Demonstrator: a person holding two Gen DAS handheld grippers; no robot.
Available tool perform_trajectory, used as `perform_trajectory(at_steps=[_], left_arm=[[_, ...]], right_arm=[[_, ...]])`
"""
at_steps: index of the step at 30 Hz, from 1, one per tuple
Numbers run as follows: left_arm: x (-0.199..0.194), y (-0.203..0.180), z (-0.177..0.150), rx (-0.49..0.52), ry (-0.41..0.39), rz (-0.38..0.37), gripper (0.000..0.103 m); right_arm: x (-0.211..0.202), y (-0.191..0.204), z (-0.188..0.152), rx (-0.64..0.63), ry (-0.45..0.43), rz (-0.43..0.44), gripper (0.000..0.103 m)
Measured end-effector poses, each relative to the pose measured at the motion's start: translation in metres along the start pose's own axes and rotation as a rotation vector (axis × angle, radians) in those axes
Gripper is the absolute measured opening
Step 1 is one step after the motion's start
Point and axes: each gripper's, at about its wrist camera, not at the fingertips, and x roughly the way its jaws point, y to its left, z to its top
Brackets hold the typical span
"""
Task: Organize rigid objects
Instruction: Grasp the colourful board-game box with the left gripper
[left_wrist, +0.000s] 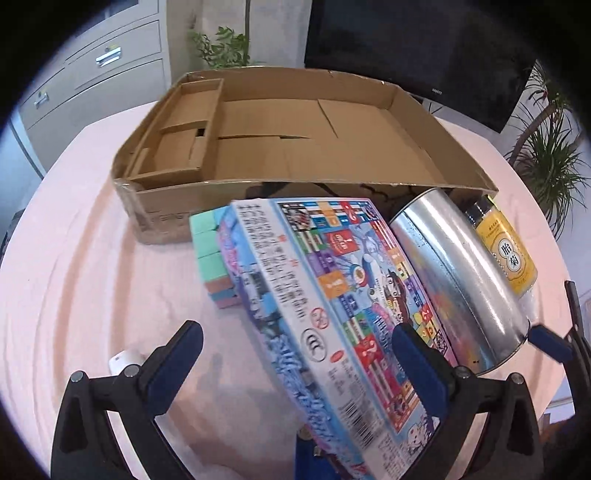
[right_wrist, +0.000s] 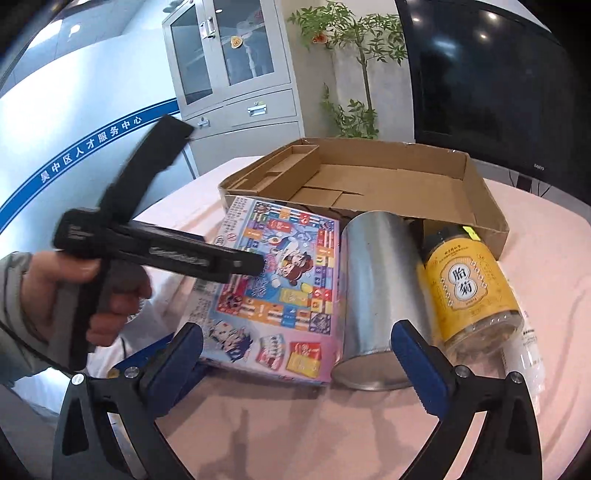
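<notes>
A colourful game box (left_wrist: 332, 288) (right_wrist: 280, 288) lies tilted on the pink cloth, propped on a stack of pastel blocks (left_wrist: 210, 251). My left gripper (left_wrist: 299, 347) is open, with the box's near end between its wide jaws and no pad pressing on it. To the box's right lie a silver can (left_wrist: 461, 273) (right_wrist: 376, 288) and a yellow-labelled jar (left_wrist: 509, 251) (right_wrist: 469, 288), both on their sides. My right gripper (right_wrist: 301, 350) is open just in front of the box and can. An empty cardboard tray (left_wrist: 166, 218) (right_wrist: 495, 221) stands behind everything.
A hand (right_wrist: 48, 295) holds the left tool's black handle (right_wrist: 159, 251). A clear bottle (right_wrist: 524, 350) lies right of the jar, and a small white object (left_wrist: 123, 360) sits by the left finger. A grey cabinet (right_wrist: 236, 74), a dark monitor (right_wrist: 480, 74) and plants stand behind the table.
</notes>
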Motion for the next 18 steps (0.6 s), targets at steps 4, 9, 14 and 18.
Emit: perform_trajectory(at_steps=[4, 9, 14, 18], left_arm=[[0.004, 0.001, 0.001, -0.007, 0.011, -0.009, 0.101], [-0.004, 0.005, -0.005, -0.02, -0.003, -0.016, 0.101], [-0.014, 0.004, -0.015, -0.024, -0.012, -0.029, 0.101], [-0.008, 0.008, -0.022, -0.044, 0.01, -0.061, 0.101]], right_arm=[[-0.002, 0.006, -0.001, 0.014, 0.022, 0.039, 0.103], [-0.007, 0.001, -0.02, 0.106, 0.033, 0.093, 0.103], [-0.01, -0.02, -0.035, 0.234, 0.026, 0.128, 0.103], [0.0, -0.049, -0.039, 0.378, 0.054, 0.18, 0.103]])
